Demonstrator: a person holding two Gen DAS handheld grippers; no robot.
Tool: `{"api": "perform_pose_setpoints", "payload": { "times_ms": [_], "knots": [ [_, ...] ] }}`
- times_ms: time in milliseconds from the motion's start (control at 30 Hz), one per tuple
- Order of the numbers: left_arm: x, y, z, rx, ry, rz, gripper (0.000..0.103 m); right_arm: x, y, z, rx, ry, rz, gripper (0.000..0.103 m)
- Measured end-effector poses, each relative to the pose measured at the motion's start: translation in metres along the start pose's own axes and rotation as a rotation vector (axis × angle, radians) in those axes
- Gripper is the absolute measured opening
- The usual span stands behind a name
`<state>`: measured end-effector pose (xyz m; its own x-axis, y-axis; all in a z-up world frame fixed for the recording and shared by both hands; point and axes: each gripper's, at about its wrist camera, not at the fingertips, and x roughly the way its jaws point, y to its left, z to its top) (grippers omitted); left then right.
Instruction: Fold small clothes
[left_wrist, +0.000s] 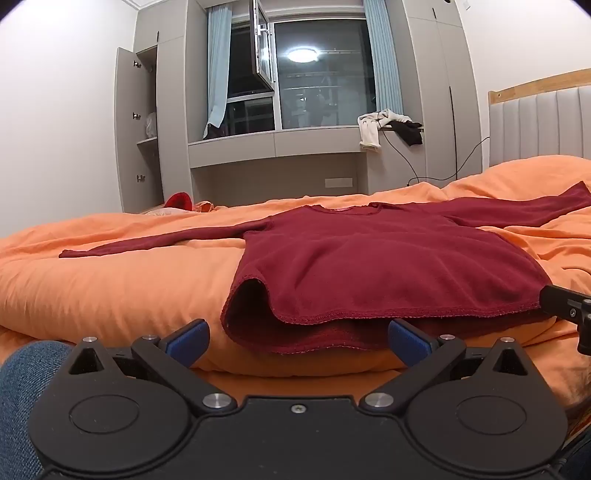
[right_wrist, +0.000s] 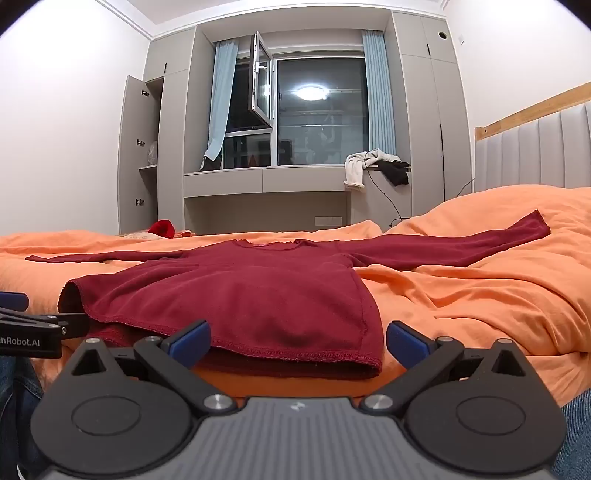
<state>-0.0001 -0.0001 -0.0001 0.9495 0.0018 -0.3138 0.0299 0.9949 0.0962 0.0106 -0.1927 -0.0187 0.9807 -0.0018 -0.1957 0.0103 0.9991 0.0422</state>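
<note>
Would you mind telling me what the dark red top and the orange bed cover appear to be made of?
The dark red top looks like a soft knit or fleece: matte, slightly fuzzy, with a stitched hem. The orange bed cover seems a smooth woven cotton-like fabric over padding: faint sheen, soft rounded creases.

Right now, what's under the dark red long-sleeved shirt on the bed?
The dark red shirt lies spread flat on the orange duvet, sleeves out to both sides. Only orange bedding shows around and below its hem. Anything beneath the shirt's body is covered and can't be seen.
</note>
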Motion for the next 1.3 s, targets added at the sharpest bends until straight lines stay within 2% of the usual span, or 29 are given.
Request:
{"api": "perform_pose_setpoints", "payload": {
  "times_ms": [1300],
  "knots": [
    [-0.0005,-0.0009,-0.0006,-0.005,0.014,0.000,0.103,0.0001,0.0001,-0.0002,0.000,-0.003,0.000,0.103]
  ]
}}
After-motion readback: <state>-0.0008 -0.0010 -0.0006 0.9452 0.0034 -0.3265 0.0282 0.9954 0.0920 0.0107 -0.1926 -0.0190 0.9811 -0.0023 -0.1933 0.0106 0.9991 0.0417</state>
